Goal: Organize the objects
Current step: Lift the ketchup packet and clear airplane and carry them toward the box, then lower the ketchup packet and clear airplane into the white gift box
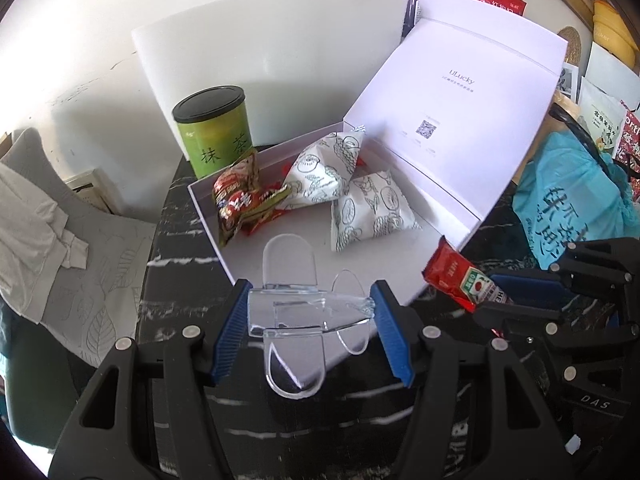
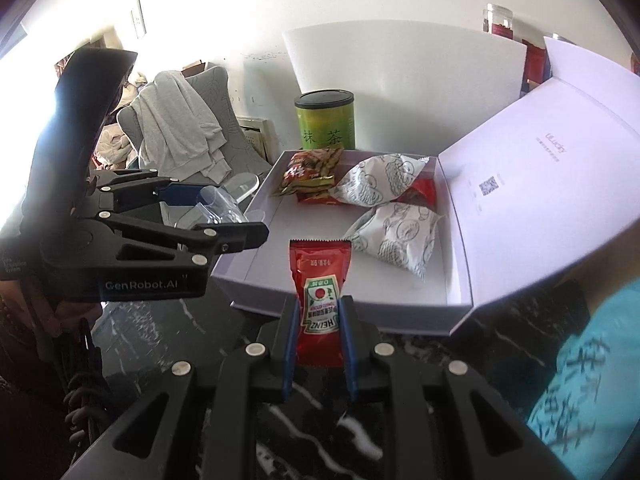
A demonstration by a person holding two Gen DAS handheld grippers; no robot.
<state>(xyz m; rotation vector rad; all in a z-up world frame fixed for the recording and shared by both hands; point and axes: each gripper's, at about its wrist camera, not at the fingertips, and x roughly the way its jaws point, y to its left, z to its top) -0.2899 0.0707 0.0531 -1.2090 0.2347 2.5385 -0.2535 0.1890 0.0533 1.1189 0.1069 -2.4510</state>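
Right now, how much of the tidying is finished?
Done: two white snack bags and red snack packets lie in the white box. In hand: the left hand-held gripper holds a clear plastic piece; the right hand-held gripper holds a ketchup packet. Left: the green tea can stands outside.

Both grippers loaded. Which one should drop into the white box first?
Right, probably. Right gripper holds the ketchup packet, its tip already over the white box floor. Left gripper grips the clear plastic piece at the rim.
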